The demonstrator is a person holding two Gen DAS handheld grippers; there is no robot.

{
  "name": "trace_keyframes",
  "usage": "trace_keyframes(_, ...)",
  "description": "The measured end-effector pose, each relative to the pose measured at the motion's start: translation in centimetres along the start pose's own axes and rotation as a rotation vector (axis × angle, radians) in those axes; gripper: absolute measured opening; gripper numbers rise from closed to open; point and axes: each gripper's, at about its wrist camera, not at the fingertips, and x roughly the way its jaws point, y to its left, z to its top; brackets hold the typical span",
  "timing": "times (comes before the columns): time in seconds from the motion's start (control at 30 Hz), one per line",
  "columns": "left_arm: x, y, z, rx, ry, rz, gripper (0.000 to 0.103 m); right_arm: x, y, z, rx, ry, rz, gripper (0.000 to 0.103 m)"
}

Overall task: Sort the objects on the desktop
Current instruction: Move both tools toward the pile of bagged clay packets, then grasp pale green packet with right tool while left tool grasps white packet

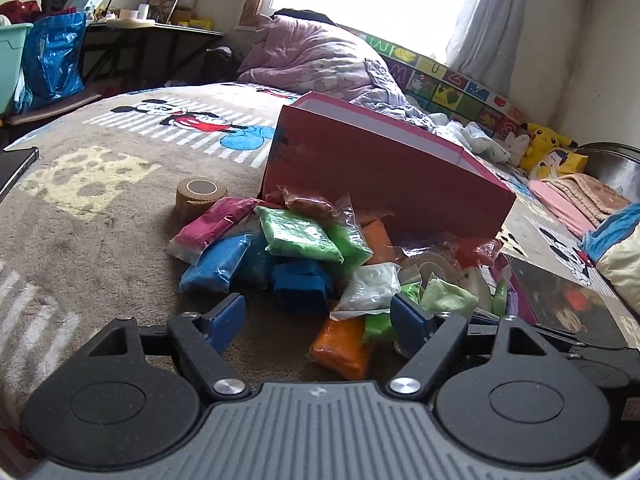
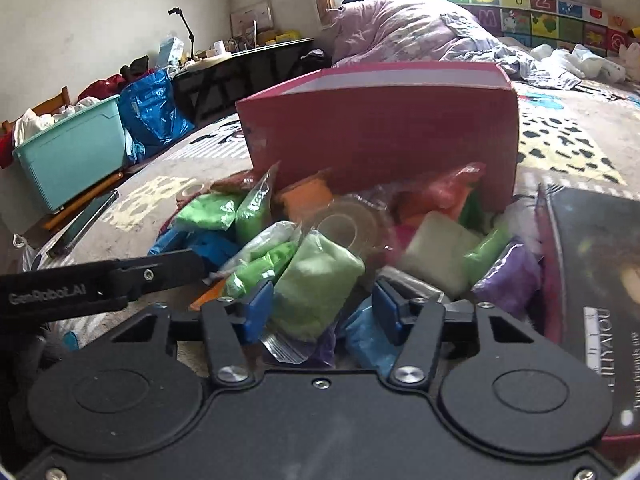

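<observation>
My right gripper (image 2: 318,306) fingers are apart around the pale green clay packet (image 2: 316,284), soft and slippery-bagged, so pinch mid-body; left gripper (image 1: 320,320) fingers apart, empty.

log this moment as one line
left gripper: open, empty | right gripper: open around pale green clay packet | red box: behind pile

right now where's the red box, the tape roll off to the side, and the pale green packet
red box (image 1: 384,172), left wrist view, front wall
tape roll (image 1: 200,196), left wrist view, top face
pale green packet (image 2: 316,284), right wrist view, middle
</observation>
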Motion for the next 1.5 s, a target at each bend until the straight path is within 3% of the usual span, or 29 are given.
trace_keyframes(0.1,0.1,-0.2,0.0,0.009,-0.002,0.002,0.080,-0.2,0.2,-0.3,-0.035,-0.012,0.013,0.034)
trace_keyframes(0.27,0.0,-0.5,-0.2,0.033,-0.009,-0.001,0.080,-1.1,0.1,-0.5,-0.059,-0.040,0.003,0.027)
trace_keyframes(0.3,0.0,-0.6,-0.2,0.036,-0.010,-0.002,0.080,-1.4,0.0,-0.4,-0.060,-0.045,0.004,0.017)
trace_keyframes(0.33,0.0,-0.6,-0.2,0.038,-0.010,-0.003,0.080,-1.7,-0.1,-0.3,-0.062,-0.049,0.006,0.015)
trace_keyframes(0.6,0.1,-1.2,-0.4,0.064,-0.013,-0.036,0.080,-4.4,-1.0,-0.3,-0.150,-0.059,-0.069,0.015)
trace_keyframes(0.73,0.4,-1.6,-0.4,0.085,-0.019,-0.072,0.080,-4.3,-1.8,-0.4,-0.098,-0.043,-0.043,0.015)
trace_keyframes(0.9,1.1,-0.9,0.1,0.023,-0.016,-0.118,0.080,-4.0,-1.7,-0.6,-0.089,-0.040,-0.019,0.015)
trace_keyframes(1.07,2.4,-0.5,0.6,-0.025,0.024,-0.152,0.059,-3.8,-1.8,-0.7,-0.075,-0.040,0.000,0.015)
trace_keyframes(1.33,5.3,-0.5,1.0,-0.069,0.056,-0.178,0.058,-3.9,-2.3,-0.5,-0.055,-0.044,0.020,0.015)
trace_keyframes(1.5,5.9,0.3,0.9,-0.106,0.066,-0.206,0.048,-4.0,-2.7,-0.5,-0.032,-0.042,0.028,0.015)
